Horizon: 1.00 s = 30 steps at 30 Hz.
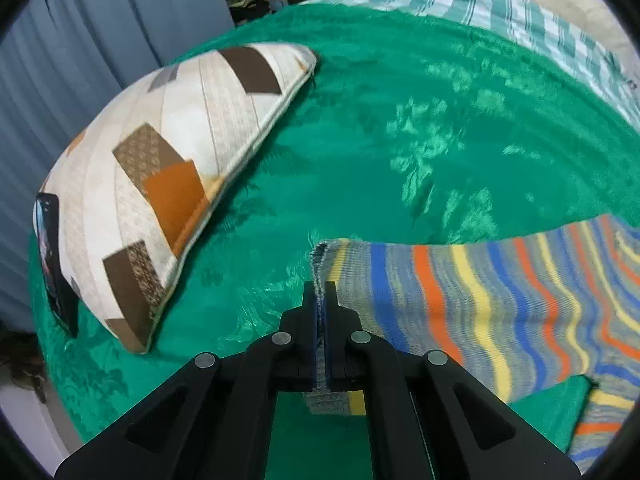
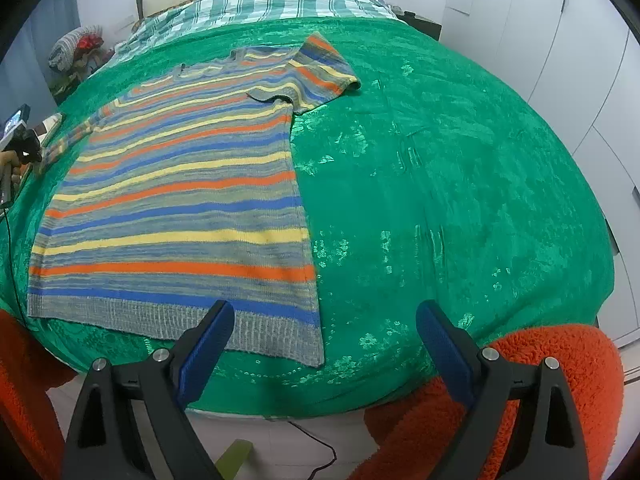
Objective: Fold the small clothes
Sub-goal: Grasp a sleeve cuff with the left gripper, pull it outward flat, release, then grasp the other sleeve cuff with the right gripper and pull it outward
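A small knitted sweater with grey, blue, orange and yellow stripes lies spread flat on the green bedspread. Its right sleeve is laid out at the far side. In the left wrist view my left gripper is shut on the cuff end of the left sleeve, which stretches away to the right. The same left gripper shows small at the left edge of the right wrist view. My right gripper stands open above the sweater's hem corner, with nothing between its fingers.
A patchwork pillow lies left of the left gripper, with a dark phone-like object at its end. A checked blanket covers the far end of the bed. An orange fleece sleeve and a floor cable sit near the bed's front edge.
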Motion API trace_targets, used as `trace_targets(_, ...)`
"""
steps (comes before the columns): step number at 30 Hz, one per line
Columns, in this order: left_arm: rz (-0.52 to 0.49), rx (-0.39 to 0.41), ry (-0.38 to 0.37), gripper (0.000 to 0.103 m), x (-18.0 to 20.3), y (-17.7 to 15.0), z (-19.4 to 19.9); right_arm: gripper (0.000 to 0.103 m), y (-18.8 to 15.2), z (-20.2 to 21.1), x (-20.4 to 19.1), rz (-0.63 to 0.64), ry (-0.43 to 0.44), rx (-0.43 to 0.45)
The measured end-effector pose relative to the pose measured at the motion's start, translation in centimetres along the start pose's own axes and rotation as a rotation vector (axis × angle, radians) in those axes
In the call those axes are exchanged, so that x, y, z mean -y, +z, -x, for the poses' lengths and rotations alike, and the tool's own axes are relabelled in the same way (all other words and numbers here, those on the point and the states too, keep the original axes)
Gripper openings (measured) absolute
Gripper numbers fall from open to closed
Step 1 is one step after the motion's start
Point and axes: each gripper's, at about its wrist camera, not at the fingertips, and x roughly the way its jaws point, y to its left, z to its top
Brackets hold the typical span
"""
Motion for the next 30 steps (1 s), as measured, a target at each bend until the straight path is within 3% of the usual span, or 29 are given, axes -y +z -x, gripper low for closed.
trace_targets(3,-0.008,-0.037,0.013,0.001,0.1,-0.8,-1.2,0.092,0.2,0.1,0.1,-0.004,0.008,0.002)
trace_targets(6,-0.016,-0.068,0.024,0.013,-0.2,-1.6,-1.8,0.092,0.7,0.4,0.5,-0.028,0.043,-0.009)
trace_targets(7,-0.027,-0.059,0.027,0.03,-0.3,-1.9,-1.3,0.092,0.9,0.5,0.7,-0.036,0.057,-0.014)
trace_targets(8,-0.042,-0.051,0.022,0.053,-0.5,-2.3,-0.4,0.092,1.6,0.7,1.1,-0.041,0.087,-0.022)
trace_targets(10,-0.061,-0.004,0.009,0.075,-0.9,-3.2,1.8,0.092,3.3,1.0,1.7,-0.008,0.118,-0.016)
trace_targets(12,-0.088,0.076,-0.016,0.079,-1.3,-5.0,4.9,0.094,6.8,1.2,2.2,0.101,0.081,0.025)
trace_targets(14,-0.115,0.106,-0.054,0.081,-1.2,-6.8,7.3,0.094,10.4,0.5,1.8,0.204,0.034,0.065)
trace_targets(17,-0.123,0.141,-0.144,0.084,-0.9,-11.2,11.7,0.094,15.7,-2.2,-0.7,0.363,0.047,0.124)
trace_targets(20,-0.092,0.14,-0.238,0.086,-0.2,-15.1,14.6,0.094,19.2,-7.6,-5.2,0.51,0.12,0.088)
trace_targets(22,-0.07,0.117,-0.287,0.086,0.4,-17.1,15.6,0.092,20.1,-11.1,-7.5,0.583,0.106,0.073)
trace_targets(23,-0.061,0.103,-0.308,0.086,0.7,-18.1,16.0,0.085,20.7,-13.6,-8.5,0.614,0.088,0.072)
trace_targets(24,-0.056,0.079,-0.335,0.086,0.9,-19.4,16.4,0.051,21.0,-14.7,-8.7,0.617,0.084,0.064)
trace_targets(26,-0.062,0.052,-0.351,0.086,1.1,-20.9,16.6,0.007,23.2,-16.3,-6.5,0.524,0.091,0.023)
trace_targets(28,-0.08,0.046,-0.364,0.086,0.7,-22.5,17.3,0.001,25.0,-15.0,-2.7,0.385,0.125,0.069)
trace_targets(30,-0.076,0.051,-0.373,0.086,0.0,-23.2,17.5,0.0,27.1,-13.0,3.3,0.231,0.072,0.136)
